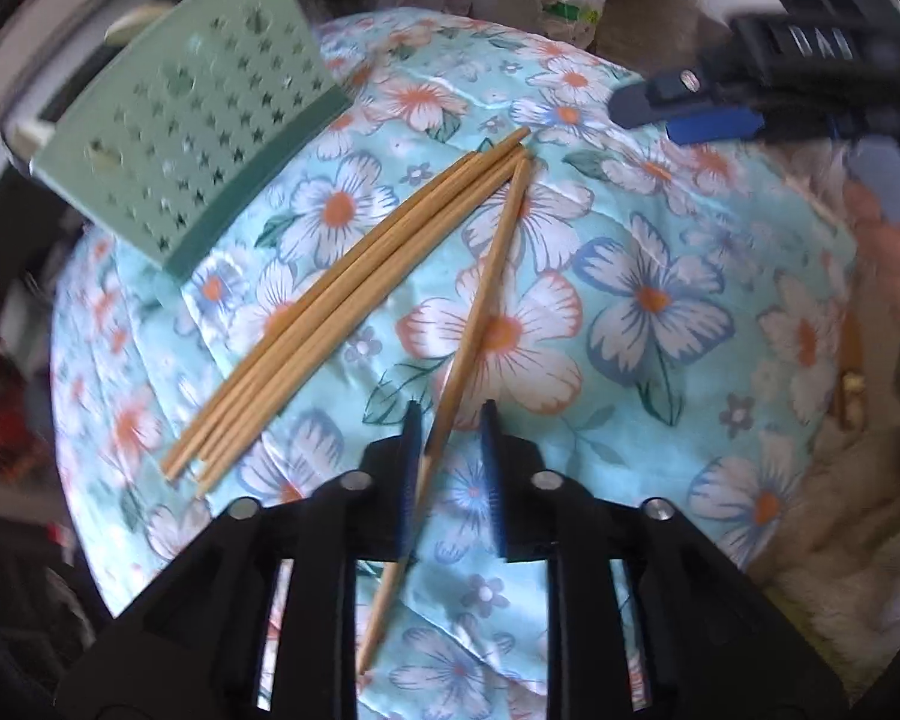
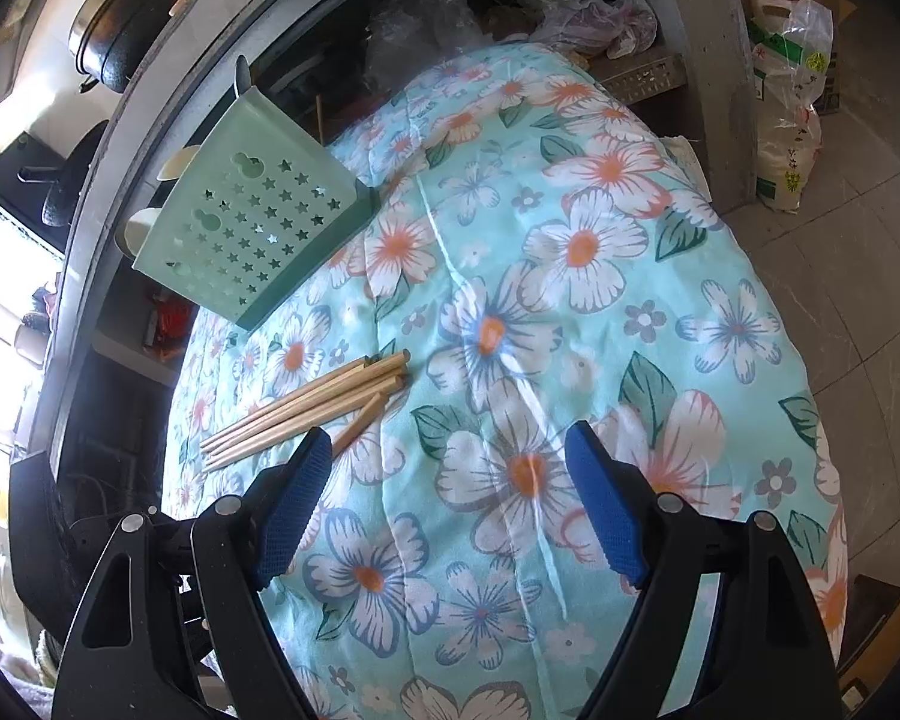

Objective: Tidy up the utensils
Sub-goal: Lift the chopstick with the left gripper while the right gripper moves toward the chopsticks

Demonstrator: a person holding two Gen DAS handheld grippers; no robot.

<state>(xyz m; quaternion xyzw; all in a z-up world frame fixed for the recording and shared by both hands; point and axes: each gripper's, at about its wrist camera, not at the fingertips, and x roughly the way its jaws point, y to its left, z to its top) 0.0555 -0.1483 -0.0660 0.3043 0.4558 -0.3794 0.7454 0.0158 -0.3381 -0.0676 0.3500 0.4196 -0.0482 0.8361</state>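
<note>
Left hand-held gripper: the left hand-held gripper [image 1: 450, 414] sat at the lower middle of the left wrist view, its two blue pads a little apart, not pressed together.
Single chopstick: one chopstick [image 1: 480, 300] ran between those pads, from below them at the bottom of the frame up toward the upper middle. It lay against the left pad [image 1: 411, 468], and a clear gap showed between it and the right pad, so it was not clamped.
Chopstick bundle: the other chopsticks [image 1: 336, 312] lay side by side on the desk, left of the left hand-held gripper, slanting from lower left to upper middle. Their upper ends met the upper end of the single chopstick.
Utensil holder: a green utensil holder [image 1: 192, 138] with star-shaped holes stood tilted at the upper left, well apart from the left hand-held gripper and just beyond the bundle.
Right hand-held gripper: the right hand-held gripper [image 2: 450, 474] hovered with its pads spread wide and nothing between them. The chopsticks [image 2: 306, 408] lay to the left of its left pad, the holder [image 2: 252, 228] higher up on the left.
Desk: a floral tablecloth [image 1: 648, 300] covered the desk.
</note>
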